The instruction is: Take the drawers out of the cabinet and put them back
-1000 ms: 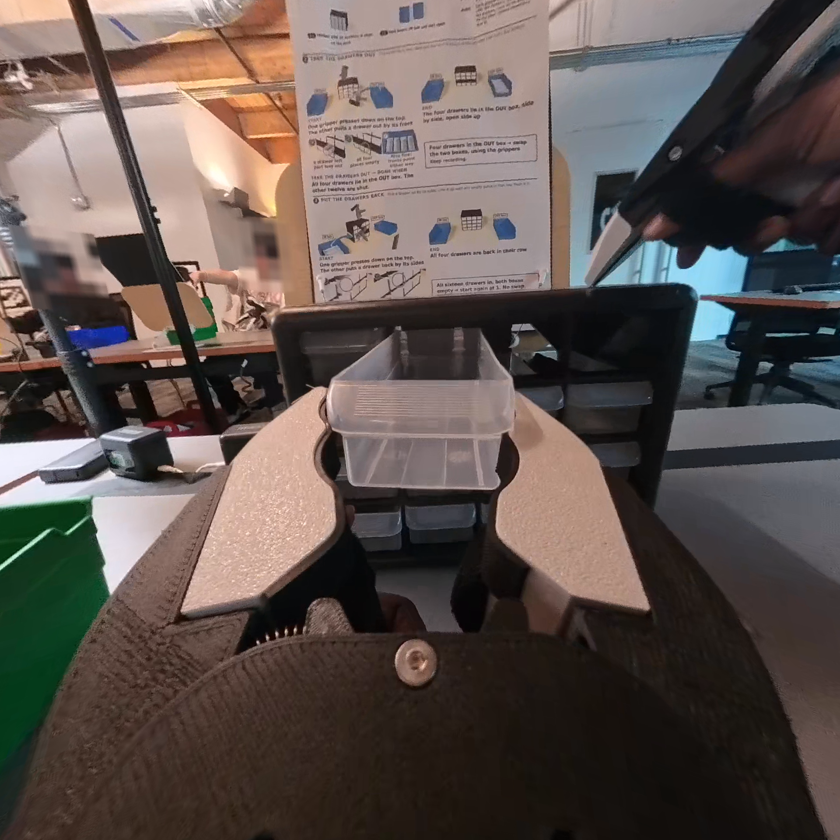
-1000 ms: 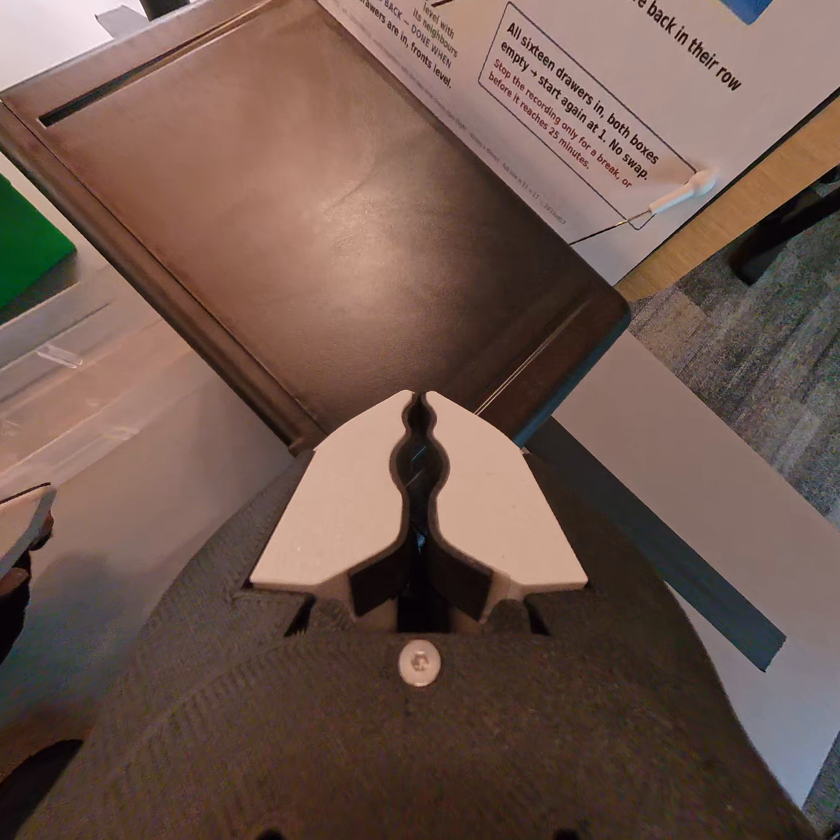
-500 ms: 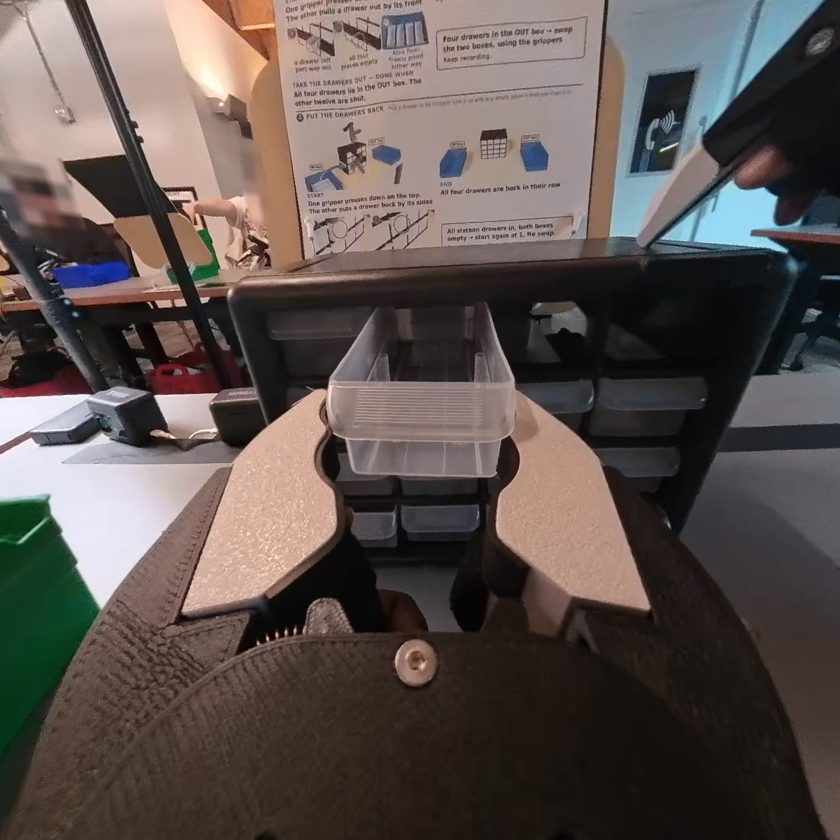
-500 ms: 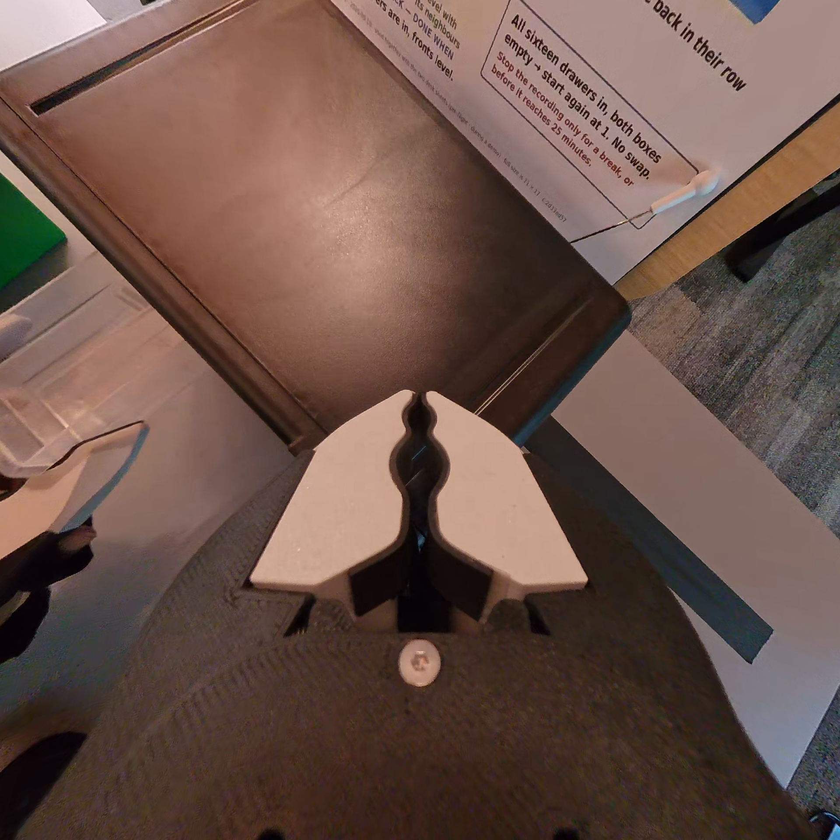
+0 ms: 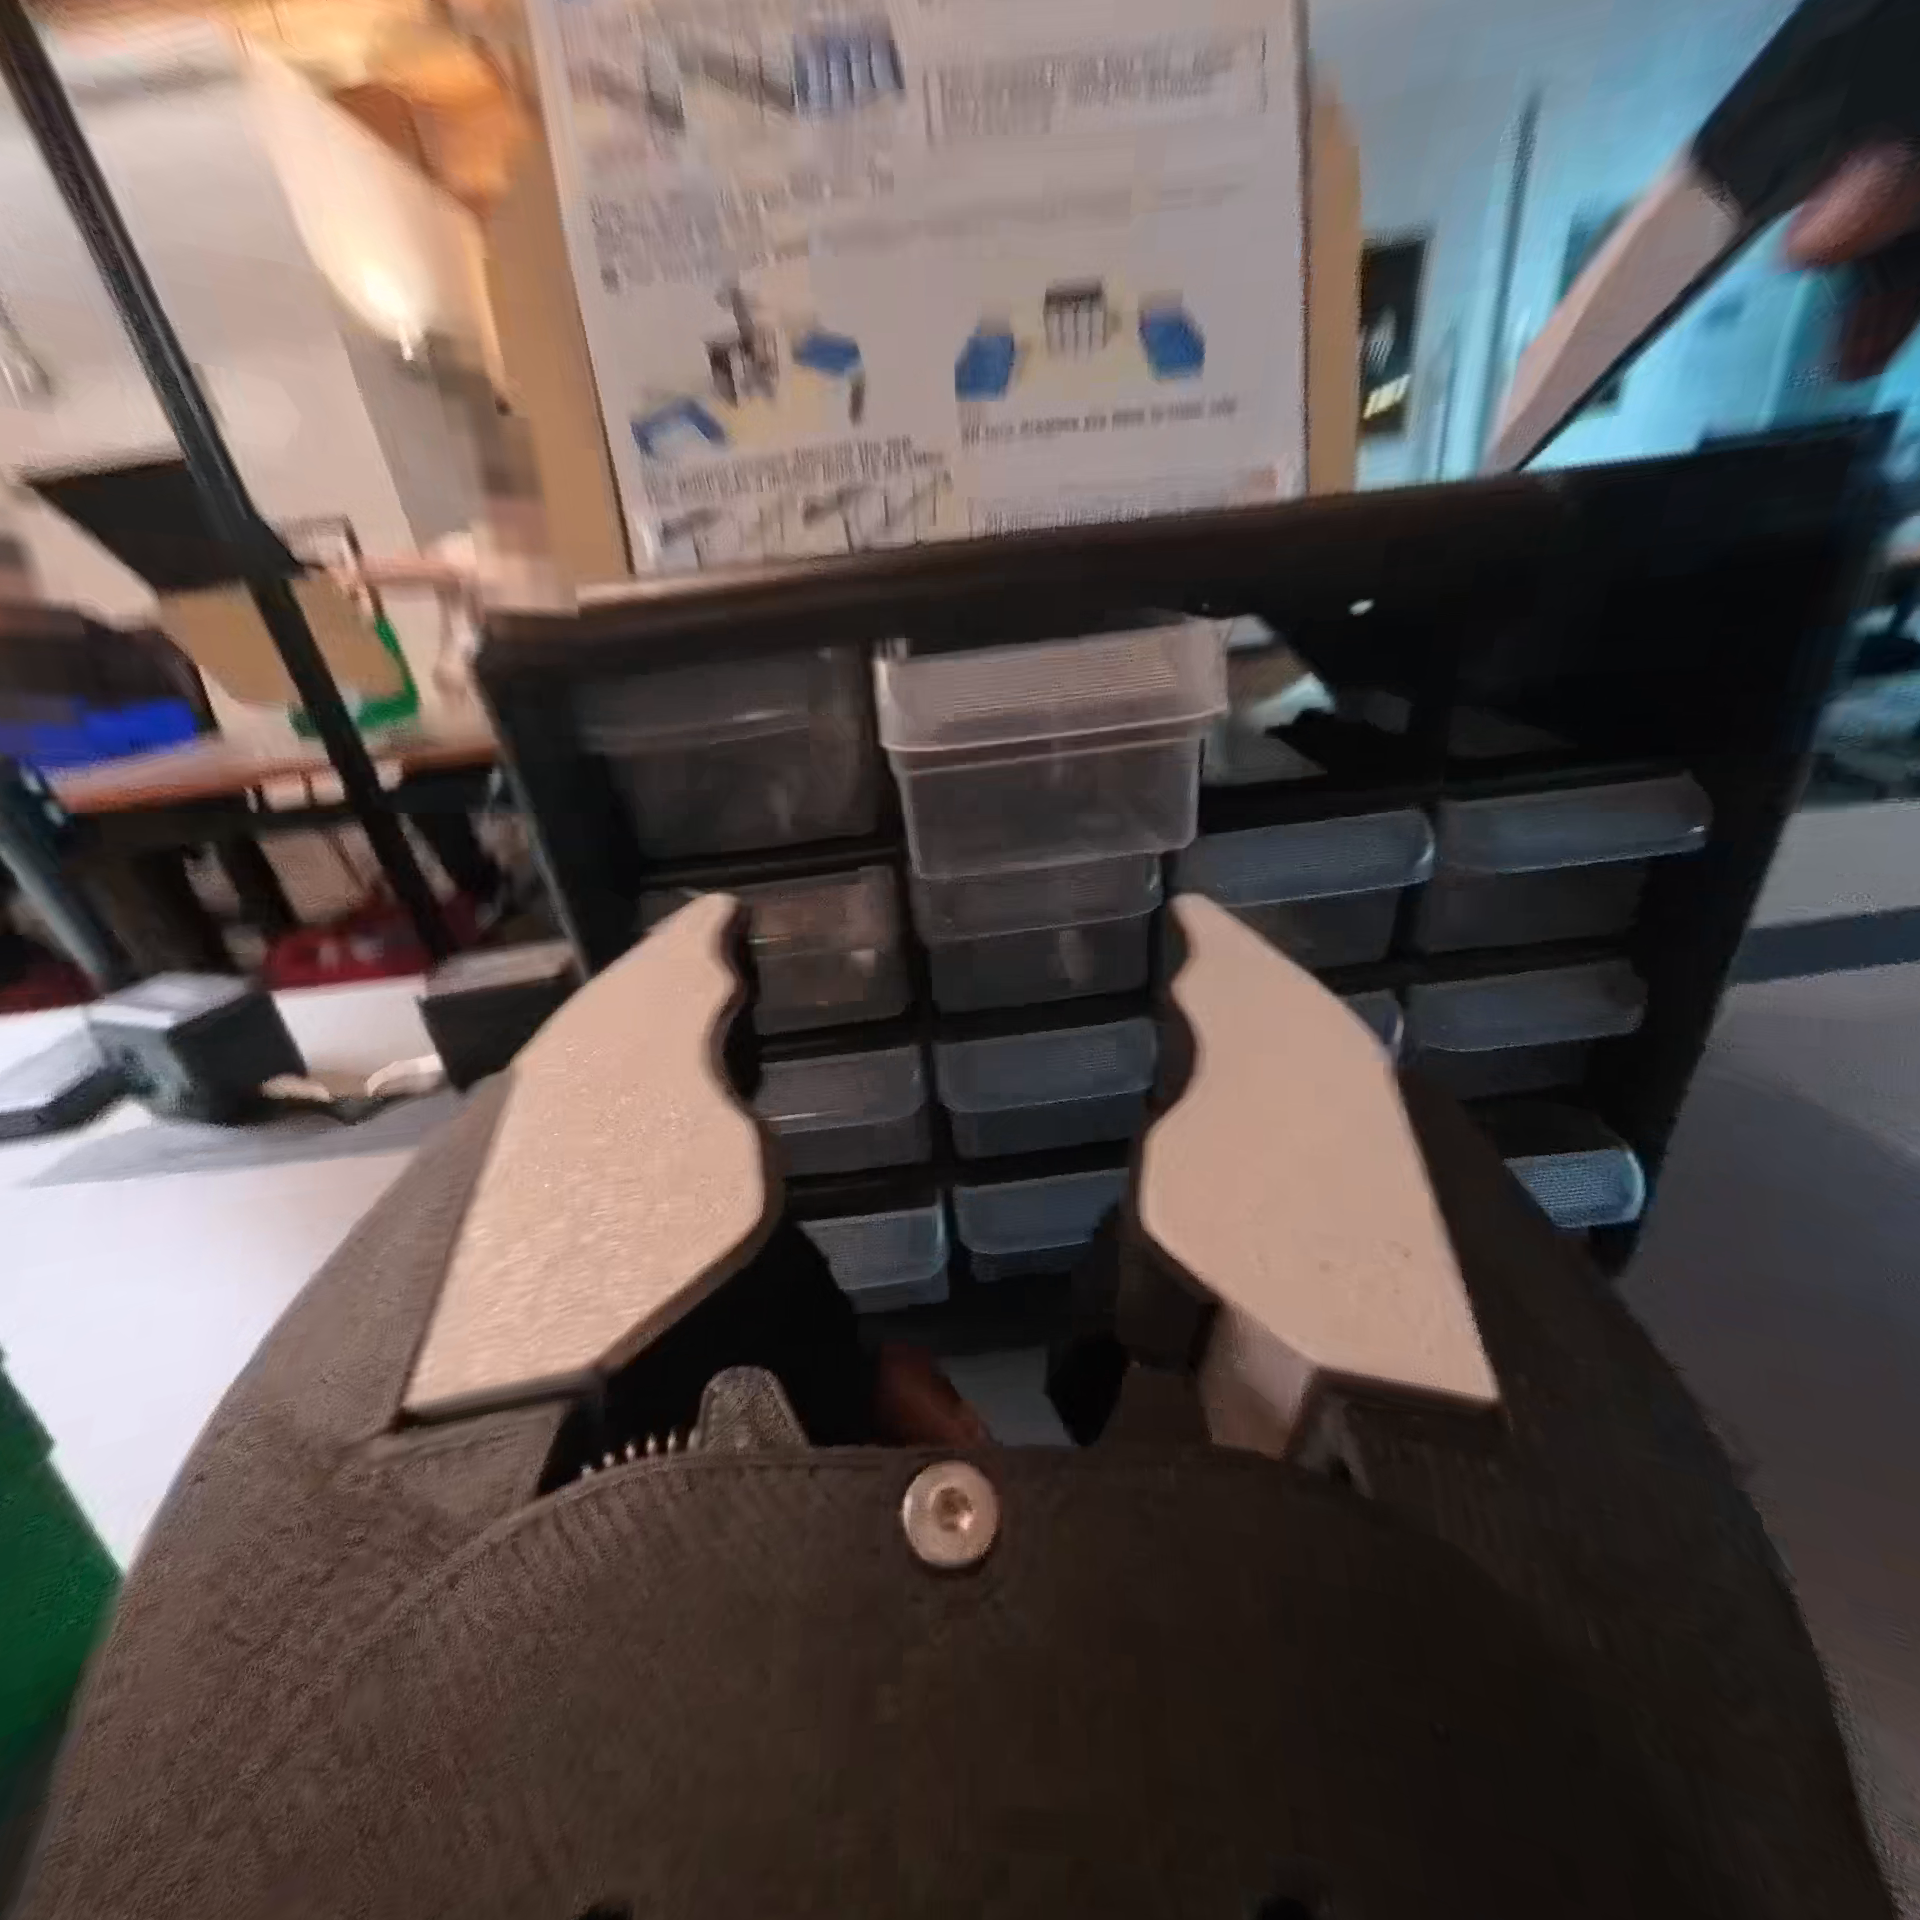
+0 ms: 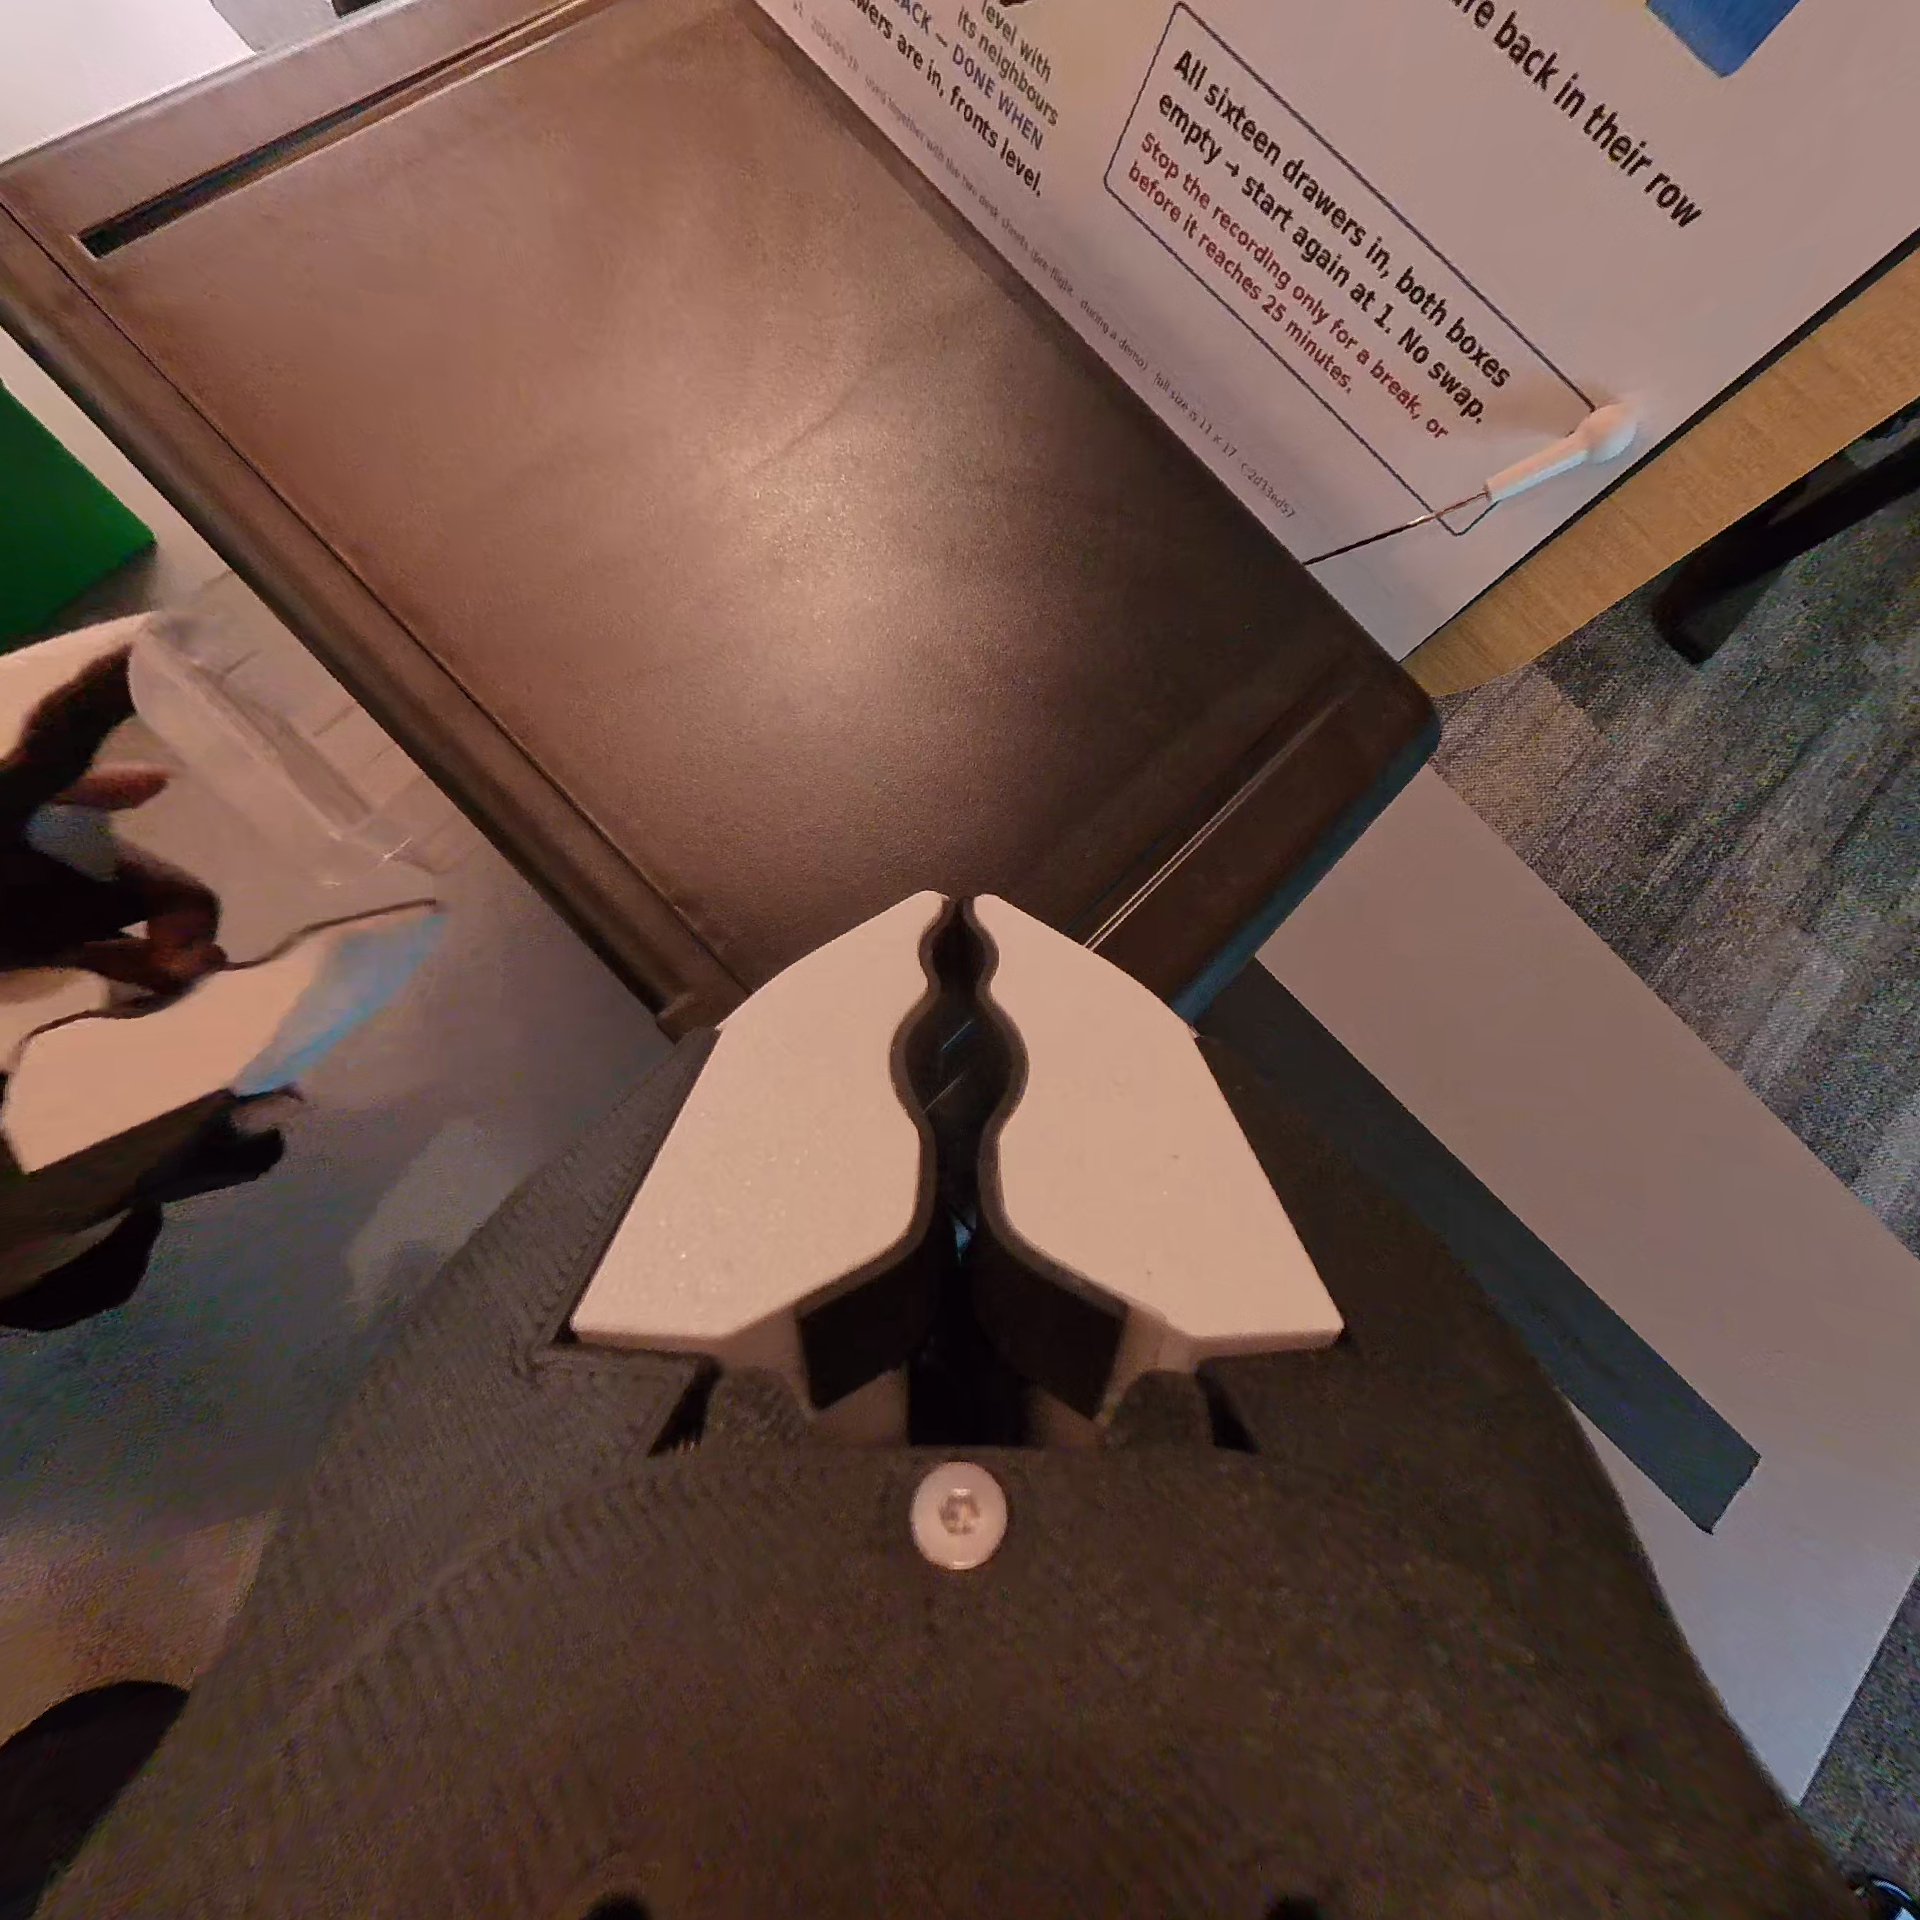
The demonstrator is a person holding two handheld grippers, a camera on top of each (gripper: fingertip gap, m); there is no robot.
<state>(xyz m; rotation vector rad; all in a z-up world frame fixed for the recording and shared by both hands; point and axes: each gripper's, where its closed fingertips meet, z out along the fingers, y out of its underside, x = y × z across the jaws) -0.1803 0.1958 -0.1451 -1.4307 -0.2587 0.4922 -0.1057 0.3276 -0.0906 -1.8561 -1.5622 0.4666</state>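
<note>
Clear plastic drawer [image 5: 1049, 758] in top row of black cabinet [image 5: 1714, 582], second slot from left, front protruding past neighbouring drawers; long axis running straight into cabinet. Directly ahead of and above left gripper [image 5: 956, 935], fingers spread, empty. Right gripper [image 6: 961, 914], fingers together, poised over cabinet top.

A clear drawer [image 5: 1049, 748] juts, seemingly part-inserted, from the black cabinet's [image 5: 1756, 582] top row.
</note>
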